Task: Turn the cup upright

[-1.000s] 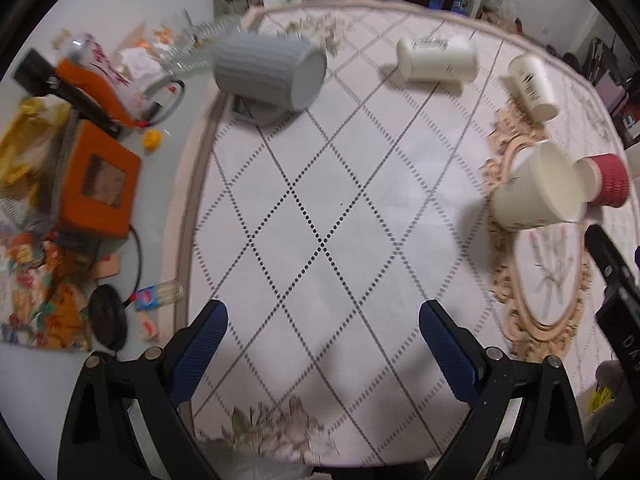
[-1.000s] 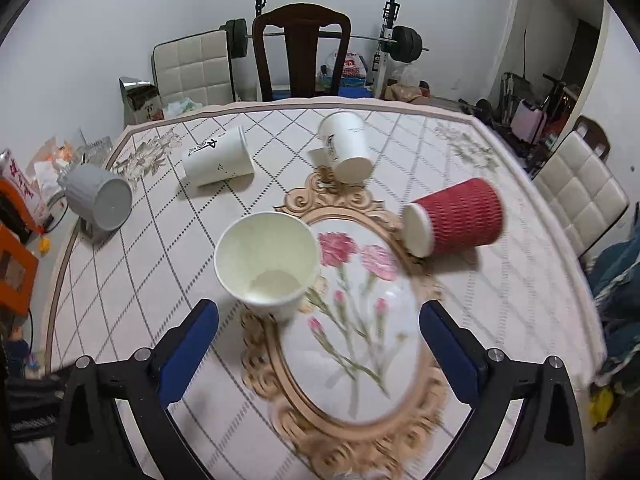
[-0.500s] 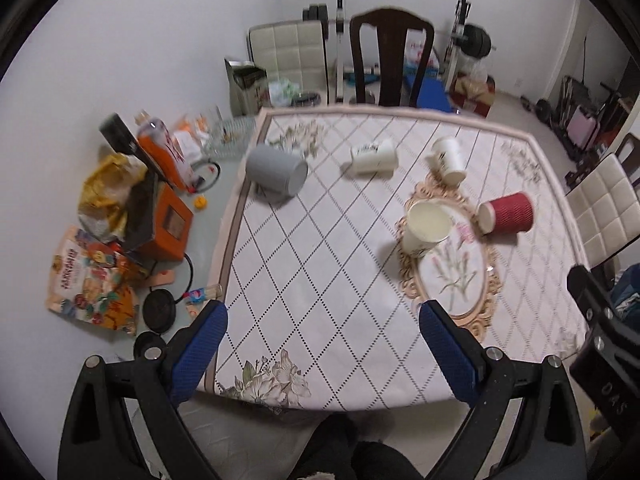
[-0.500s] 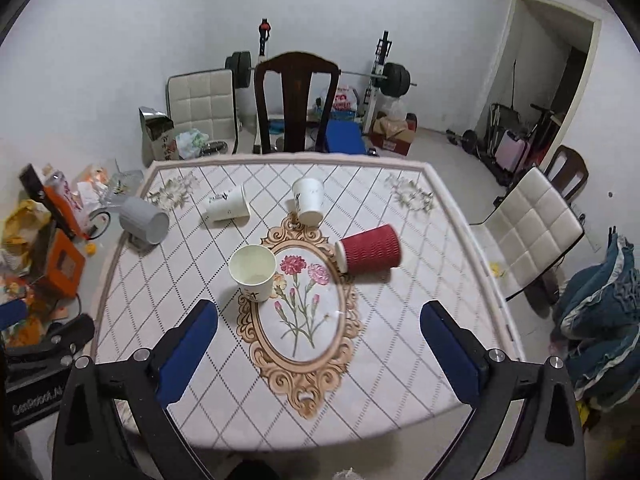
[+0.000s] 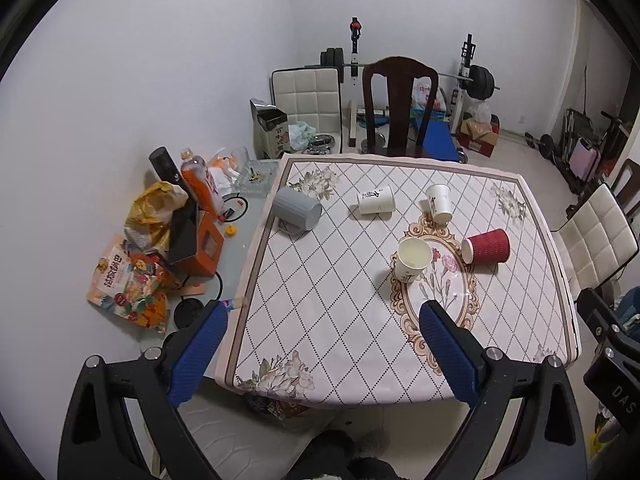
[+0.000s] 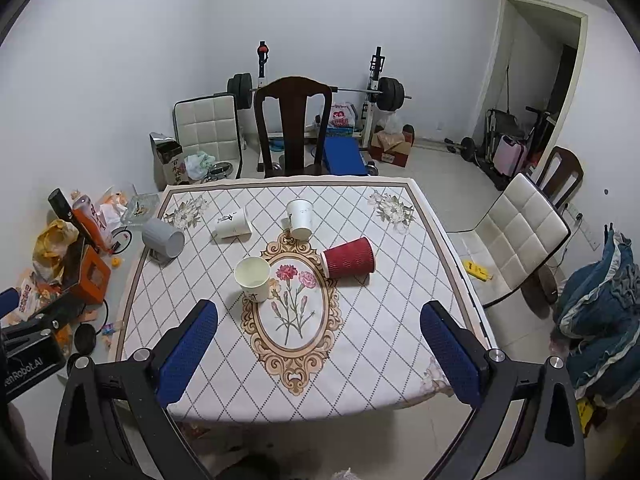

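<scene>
White-walled room, weight rack and dark wooden chair (image 6: 294, 128) behind a square table (image 5: 320, 320) under a diamond-patterned cloth. A second ago both cameras sat low over the cloth; now both have pulled back and high, so the whole table and the floor around it show.

Five cups on the cloth, none moved. The cream paper cup (image 6: 253, 279) stands upright at the left rim of the oval floral medallion (image 6: 294, 312). On their sides: red ribbed cup (image 6: 348, 258), grey cup (image 6: 162, 237) at the left edge, two white printed cups (image 6: 232, 223) (image 6: 300, 213); their print is too small to read.

Left gripper (image 5: 322, 350) and right gripper (image 6: 318, 354): jaws spread wide, empty, well clear of every cup. The near half of the cloth lies bare. Clutter of bags and boxes (image 5: 160, 248) crowds the table's left side.
</scene>
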Action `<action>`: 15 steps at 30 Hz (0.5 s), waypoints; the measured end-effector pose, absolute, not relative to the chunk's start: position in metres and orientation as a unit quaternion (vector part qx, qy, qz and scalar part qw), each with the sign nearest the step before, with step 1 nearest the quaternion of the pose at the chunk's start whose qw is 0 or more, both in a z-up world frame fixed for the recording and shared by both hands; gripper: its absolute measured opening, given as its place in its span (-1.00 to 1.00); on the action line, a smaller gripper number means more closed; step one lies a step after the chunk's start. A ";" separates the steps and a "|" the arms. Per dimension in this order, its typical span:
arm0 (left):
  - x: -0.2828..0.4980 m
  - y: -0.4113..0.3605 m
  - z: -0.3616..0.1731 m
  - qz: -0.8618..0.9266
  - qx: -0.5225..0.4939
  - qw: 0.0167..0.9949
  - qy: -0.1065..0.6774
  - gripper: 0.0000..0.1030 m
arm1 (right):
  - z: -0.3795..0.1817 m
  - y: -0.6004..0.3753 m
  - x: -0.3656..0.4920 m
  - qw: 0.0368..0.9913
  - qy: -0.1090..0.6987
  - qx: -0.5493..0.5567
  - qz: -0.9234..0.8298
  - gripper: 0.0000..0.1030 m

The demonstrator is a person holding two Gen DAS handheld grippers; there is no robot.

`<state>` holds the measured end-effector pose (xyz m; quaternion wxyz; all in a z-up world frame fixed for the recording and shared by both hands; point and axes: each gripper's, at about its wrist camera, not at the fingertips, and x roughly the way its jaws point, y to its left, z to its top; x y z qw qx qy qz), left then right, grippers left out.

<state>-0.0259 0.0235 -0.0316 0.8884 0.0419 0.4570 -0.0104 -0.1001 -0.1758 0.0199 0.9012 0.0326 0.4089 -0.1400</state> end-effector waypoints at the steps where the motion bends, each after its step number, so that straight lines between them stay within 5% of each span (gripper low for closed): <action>1: -0.028 0.024 -0.029 -0.010 0.041 0.889 0.456 0.90 | 0.022 -0.176 -0.101 0.901 0.409 0.033 -0.139 0.99; 15: -0.029 0.019 -0.032 -0.008 0.043 0.877 0.479 0.90 | 0.029 -0.170 -0.095 0.892 0.436 0.017 -0.120 0.99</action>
